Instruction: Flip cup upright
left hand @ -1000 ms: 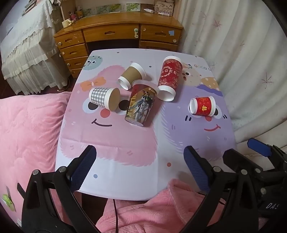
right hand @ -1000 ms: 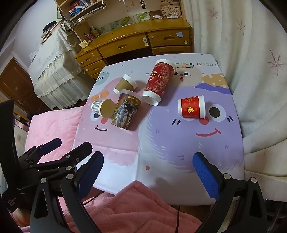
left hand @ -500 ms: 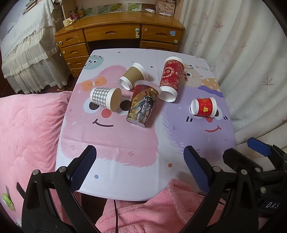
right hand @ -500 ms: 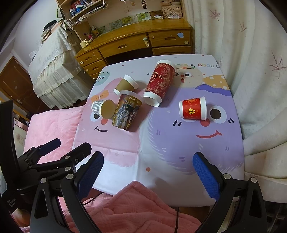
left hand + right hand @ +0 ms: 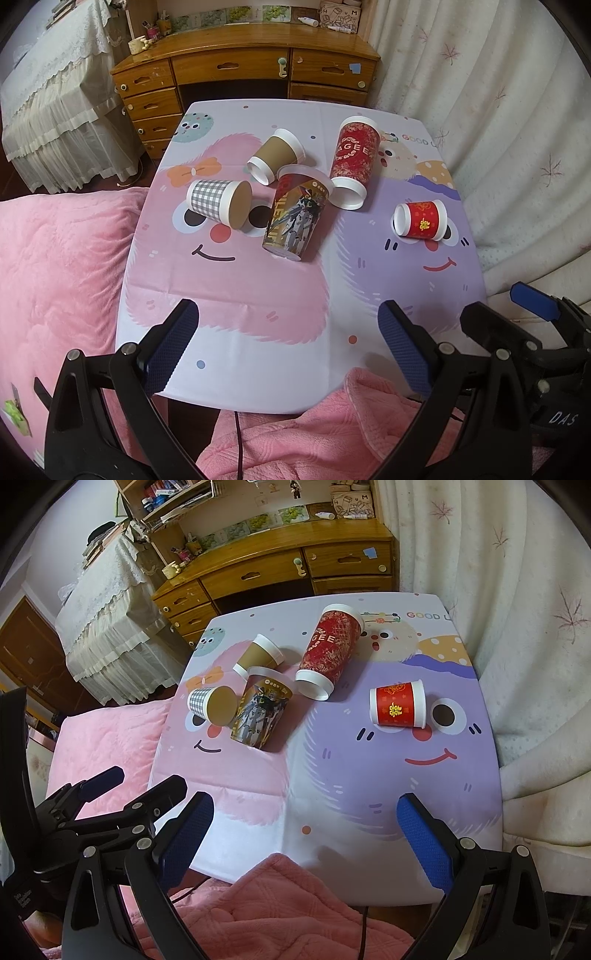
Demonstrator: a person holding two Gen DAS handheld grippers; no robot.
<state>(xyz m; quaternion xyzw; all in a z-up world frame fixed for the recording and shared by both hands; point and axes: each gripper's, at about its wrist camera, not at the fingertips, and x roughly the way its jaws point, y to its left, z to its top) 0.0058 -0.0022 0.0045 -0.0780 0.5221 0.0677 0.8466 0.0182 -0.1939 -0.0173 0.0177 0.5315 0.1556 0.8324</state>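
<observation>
- Five paper cups lie toppled on the table (image 5: 229, 332), clustered toward its far half: a checked cup (image 5: 218, 197), a brown cup (image 5: 275, 155), a tall red cup (image 5: 352, 160), an illustrated cup (image 5: 297, 216) and a small red cup (image 5: 421, 221).
- The small red cup lies on its side well apart from the others, which probably makes it the easiest to right; which cup is meant cannot be told.
- The illustrated cup rests against the brown cup and the tall red cup, so lifting it may disturb its neighbours.
- Left gripper (image 5: 288, 350): jaws spread wide, holding nothing, poised over the near table edge and aimed at the cluster.
- Right gripper (image 5: 303, 834): jaws likewise wide apart and empty, level beside the left, facing the small red cup (image 5: 399, 705).
- A pink blanket (image 5: 295, 904) lies beneath both tools.
</observation>
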